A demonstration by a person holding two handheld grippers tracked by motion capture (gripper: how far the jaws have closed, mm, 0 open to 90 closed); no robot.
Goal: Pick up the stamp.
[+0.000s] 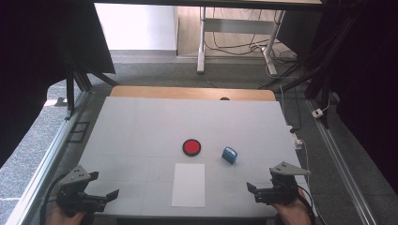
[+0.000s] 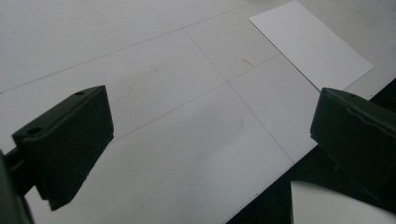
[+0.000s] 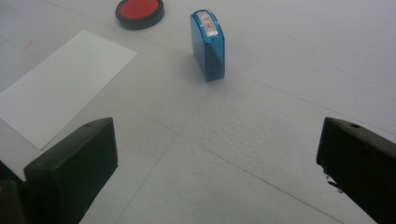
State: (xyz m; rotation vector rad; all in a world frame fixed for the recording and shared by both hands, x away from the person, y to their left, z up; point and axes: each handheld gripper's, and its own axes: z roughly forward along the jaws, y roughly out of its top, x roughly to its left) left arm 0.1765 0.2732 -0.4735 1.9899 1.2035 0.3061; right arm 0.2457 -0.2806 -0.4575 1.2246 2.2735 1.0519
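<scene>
here, glossy blue stamp [image 3: 208, 45] upright, round red ink pad [image 3: 139, 11], flat paper sheet [image 3: 60, 86], both grippers' jaws wide

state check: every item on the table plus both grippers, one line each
blue stamp: upright on the table, untouched, label on top
red ink pad: uncovered, flat, left of the stamp, apart from it
white paper sheet: flat, blank, nearer the person than the pad
left gripper: open, empty, at the near left edge
right gripper: open, empty, pointed at the stamp
</scene>
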